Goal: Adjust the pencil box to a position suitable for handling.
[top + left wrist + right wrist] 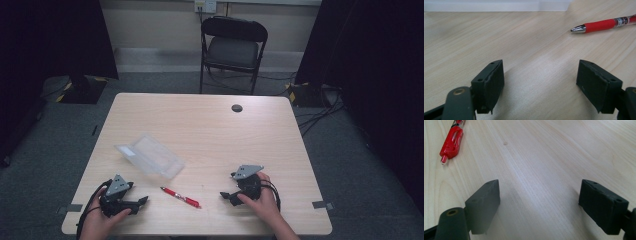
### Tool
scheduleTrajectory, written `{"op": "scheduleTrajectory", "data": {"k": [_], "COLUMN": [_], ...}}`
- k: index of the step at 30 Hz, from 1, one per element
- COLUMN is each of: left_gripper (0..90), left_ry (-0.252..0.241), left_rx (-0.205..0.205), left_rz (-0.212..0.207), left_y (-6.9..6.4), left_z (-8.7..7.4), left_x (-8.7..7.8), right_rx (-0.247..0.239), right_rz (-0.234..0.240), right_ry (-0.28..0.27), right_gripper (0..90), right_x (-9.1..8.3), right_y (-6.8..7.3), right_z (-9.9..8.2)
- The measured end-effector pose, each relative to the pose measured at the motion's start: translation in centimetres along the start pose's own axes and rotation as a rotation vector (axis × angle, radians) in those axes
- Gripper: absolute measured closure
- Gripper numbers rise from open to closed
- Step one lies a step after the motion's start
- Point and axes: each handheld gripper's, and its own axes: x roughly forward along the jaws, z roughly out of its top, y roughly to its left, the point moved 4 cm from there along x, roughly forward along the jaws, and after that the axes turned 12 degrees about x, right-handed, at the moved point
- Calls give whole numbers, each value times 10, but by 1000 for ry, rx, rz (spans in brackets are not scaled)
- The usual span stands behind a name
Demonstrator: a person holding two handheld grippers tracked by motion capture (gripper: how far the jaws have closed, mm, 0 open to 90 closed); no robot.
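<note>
We see both claws resting low on the pale wooden tabletop (210, 125), the left claw (540, 82) and right claw (539, 205) each spread wide and holding nothing, with the red plastic ballpoint pen (181, 197) lying between them and the clear flat plastic case (150, 155) just beyond it. A slim round pen may roll away if a jaw nudges it (our guess). The high view gives the whole layout, while the left gripper view shows the pen's metal tip (578, 29).
</note>
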Motion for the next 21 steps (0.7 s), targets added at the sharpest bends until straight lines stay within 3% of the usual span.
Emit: {"op": "scheduleTrajectory", "data": {"k": [16,21], "left_gripper": [221,220], "left_ry": [0,0], "left_rx": [0,0], "left_rz": [0,-1], "left_y": [0,0], "left_z": [0,0], "left_x": [0,0], "right_rx": [0,-6], "right_rz": [0,-15], "right_ry": [2,45], "right_gripper": [164,160], "right_x": [1,7], "right_y": [-1,3], "right_z": [1,10]}}
